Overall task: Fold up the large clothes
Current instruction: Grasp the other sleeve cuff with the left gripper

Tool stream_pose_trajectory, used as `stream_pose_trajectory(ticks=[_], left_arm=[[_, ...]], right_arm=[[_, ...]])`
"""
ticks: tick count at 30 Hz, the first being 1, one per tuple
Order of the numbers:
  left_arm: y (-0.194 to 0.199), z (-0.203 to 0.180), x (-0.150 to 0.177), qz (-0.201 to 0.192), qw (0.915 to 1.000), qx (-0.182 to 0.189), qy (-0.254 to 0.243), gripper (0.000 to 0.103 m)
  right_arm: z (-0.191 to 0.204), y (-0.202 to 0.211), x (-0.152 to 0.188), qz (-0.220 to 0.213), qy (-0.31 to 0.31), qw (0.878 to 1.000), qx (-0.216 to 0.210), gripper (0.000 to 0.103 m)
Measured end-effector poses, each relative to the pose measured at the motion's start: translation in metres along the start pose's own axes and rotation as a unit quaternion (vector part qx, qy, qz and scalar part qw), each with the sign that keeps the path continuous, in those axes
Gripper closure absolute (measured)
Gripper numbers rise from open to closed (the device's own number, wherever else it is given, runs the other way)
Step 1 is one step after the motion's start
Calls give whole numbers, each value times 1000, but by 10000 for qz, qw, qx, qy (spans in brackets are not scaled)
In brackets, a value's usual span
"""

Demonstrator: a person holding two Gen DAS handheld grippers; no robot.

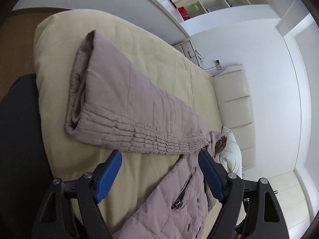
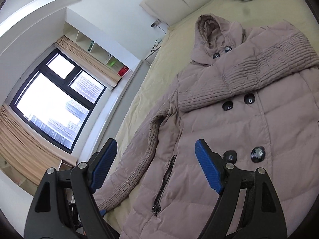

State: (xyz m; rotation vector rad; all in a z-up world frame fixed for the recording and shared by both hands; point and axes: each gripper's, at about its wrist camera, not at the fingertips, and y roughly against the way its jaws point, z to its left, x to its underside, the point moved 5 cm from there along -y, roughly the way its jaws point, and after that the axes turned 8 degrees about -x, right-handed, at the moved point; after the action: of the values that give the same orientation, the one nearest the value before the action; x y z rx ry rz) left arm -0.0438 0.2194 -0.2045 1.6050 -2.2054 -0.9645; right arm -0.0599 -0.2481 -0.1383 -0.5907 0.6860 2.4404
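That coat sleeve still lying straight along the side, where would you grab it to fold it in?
Probably near the cuff of the straight sleeve, coming from the window side. It lies flat beside the coat, its free end clear of the body; the other sleeve is already folded across the chest.

left of the tongs, a dark-framed window [image 2: 57, 101] glows with daylight between tan curtains [image 2: 26, 149]; ahead, a cream padded headboard [image 2: 175, 2], white walls [image 1: 265, 45] and cubby shelves [image 1: 215, 3].
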Motion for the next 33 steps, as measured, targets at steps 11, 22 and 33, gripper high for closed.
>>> stream_pose_trajectory(ticks=[11,22,33], left_arm=[[-28,43,-12,-136,9939,-241,1068,23],[-19,-41,-64,-1067,9876,-550,-1009,80],[-65,-205,120,-1754,7154,-669,-6730,84]], right_arm=[[-10,2,-7,-67,-258,9996,22,23],[-13,7,-13,-38,-186,9998,-92,23],[-48,16,-41,152,-879,9942,-602,23]])
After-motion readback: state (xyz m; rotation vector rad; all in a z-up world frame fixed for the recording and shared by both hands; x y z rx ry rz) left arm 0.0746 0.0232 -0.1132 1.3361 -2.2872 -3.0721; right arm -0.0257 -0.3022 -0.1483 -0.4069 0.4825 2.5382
